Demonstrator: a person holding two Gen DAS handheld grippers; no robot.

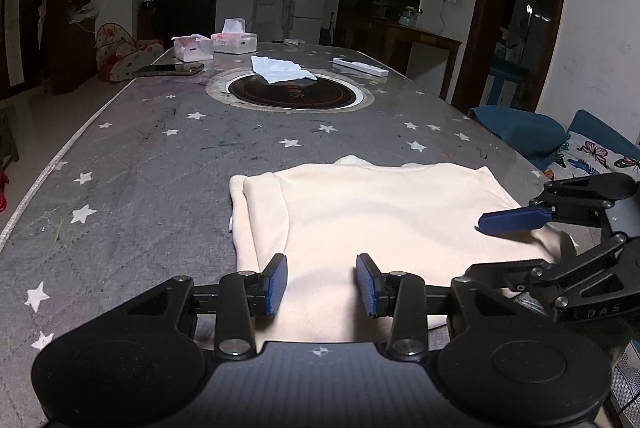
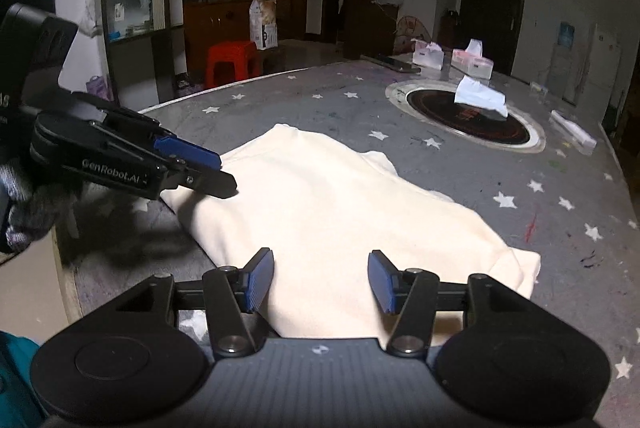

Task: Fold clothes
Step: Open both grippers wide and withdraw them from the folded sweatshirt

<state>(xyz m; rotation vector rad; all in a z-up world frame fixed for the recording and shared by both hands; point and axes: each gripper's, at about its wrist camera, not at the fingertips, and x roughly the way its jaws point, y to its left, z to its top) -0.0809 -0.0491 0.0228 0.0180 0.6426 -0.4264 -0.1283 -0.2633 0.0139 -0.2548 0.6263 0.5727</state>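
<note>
Both your grippers hang with jaws spread and empty: the left gripper (image 1: 321, 284) and right gripper (image 2: 321, 280) each sit at the near edge of the folded cream garment (image 1: 384, 212), which lies just ahead on the star-patterned table (image 1: 160, 156). Pinch both near corners together, then lift evenly

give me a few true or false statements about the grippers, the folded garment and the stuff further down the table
1. Both grippers are open, holding nothing. True: the left gripper and right gripper show spread jaws over the cream garment.
2. The garment hangs off the table edge. False: it lies folded on the star-patterned tablecloth.
3. A white cloth lies partly on the round black inset. True.
4. Two tissue boxes stand beyond the inset. True.
5. A phone lies on the garment. False: the phone lies far off, near the tissue boxes.
</note>
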